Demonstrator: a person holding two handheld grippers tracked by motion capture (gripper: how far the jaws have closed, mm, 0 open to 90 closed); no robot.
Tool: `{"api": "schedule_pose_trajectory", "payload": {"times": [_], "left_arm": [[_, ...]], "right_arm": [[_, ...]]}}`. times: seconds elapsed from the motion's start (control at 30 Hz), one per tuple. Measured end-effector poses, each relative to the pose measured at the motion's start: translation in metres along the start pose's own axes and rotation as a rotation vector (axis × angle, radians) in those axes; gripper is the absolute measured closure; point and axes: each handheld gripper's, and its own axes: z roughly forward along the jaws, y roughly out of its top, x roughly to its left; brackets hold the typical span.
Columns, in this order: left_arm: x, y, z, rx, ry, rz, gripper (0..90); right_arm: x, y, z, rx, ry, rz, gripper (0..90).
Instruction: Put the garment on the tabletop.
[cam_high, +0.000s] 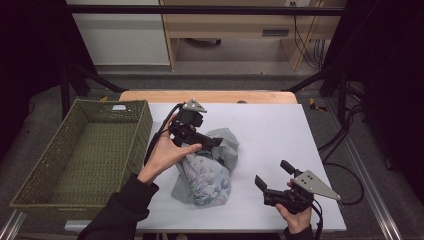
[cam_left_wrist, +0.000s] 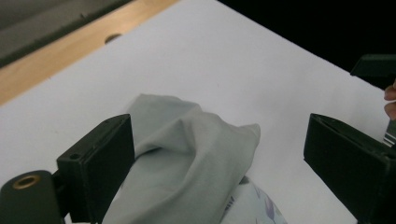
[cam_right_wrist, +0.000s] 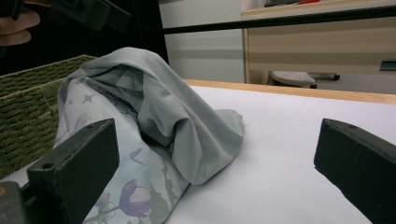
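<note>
High view shows a crumpled grey cloth with a flower print (cam_high: 207, 170) lying near the middle of the white tabletop (cam_high: 280, 130), beside a green woven basket (cam_high: 80, 155). The left hand-held gripper (cam_high: 212, 143) hangs just above the cloth, jaws wide apart and gripping nothing. The right hand-held gripper (cam_high: 272, 175) stays near the front edge, apart from the cloth, jaws also wide and empty.

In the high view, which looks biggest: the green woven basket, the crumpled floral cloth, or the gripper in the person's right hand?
1. Green woven basket, clearly largest.
2. Floral cloth.
3. Right gripper, smallest, though it sits nearer the camera.
</note>
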Motion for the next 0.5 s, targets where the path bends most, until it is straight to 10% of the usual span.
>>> {"api": "schedule_pose_trajectory", "payload": {"times": [0.5], "left_arm": [[-0.001,-0.041,-0.015,-0.185,0.021,-0.039,4.5]], "right_arm": [[0.0,0.001,-0.001,-0.006,0.0,0.007,0.3]]}}
